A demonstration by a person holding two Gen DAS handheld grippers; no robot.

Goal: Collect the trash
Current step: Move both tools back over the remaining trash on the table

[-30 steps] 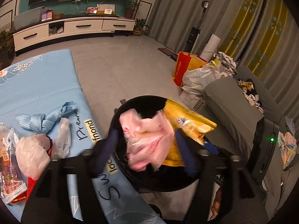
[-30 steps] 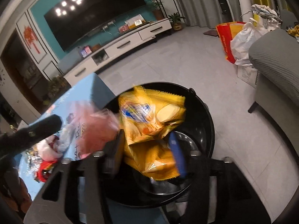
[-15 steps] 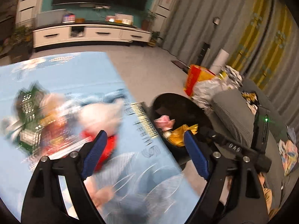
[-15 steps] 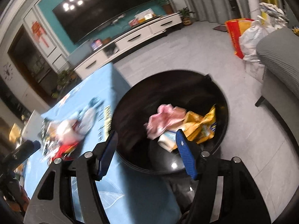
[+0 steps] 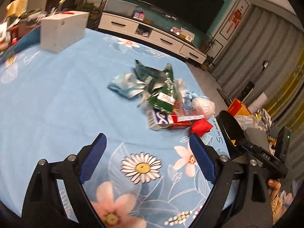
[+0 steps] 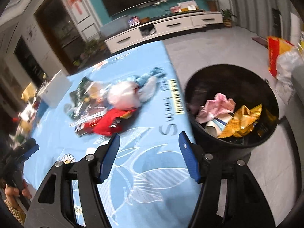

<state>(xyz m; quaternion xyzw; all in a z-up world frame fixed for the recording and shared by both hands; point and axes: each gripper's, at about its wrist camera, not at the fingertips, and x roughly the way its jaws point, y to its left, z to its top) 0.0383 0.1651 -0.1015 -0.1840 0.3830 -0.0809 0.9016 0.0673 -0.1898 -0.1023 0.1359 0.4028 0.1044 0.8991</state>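
Note:
A pile of trash lies on the blue flowered tablecloth [image 5: 57, 98]: green wrappers [image 5: 161, 87], a red packet [image 5: 201, 126], a small carton [image 5: 157, 118], a white plastic bag [image 5: 204, 104]. The pile also shows in the right wrist view, with the red packet [image 6: 108, 121] and white bag [image 6: 123, 95]. A black bin [image 6: 233, 79] beside the table holds a pink wrapper [image 6: 216, 106] and a yellow snack bag [image 6: 243, 119]. My left gripper [image 5: 148, 144] is open and empty above the cloth, short of the pile. My right gripper [image 6: 148, 148] is open and empty near the table edge, between pile and bin.
A white box [image 5: 60, 30] stands at the table's far left. The bin's rim [image 5: 231, 125] shows right of the table. A TV cabinet [image 6: 163, 28] lines the far wall. Bags [image 6: 281, 57] lie on the floor beyond the bin.
Both grippers have opened and dropped the pink wrapper and the yellow snack bag into the bin. Both have swung away from the bin toward the table and the pile.

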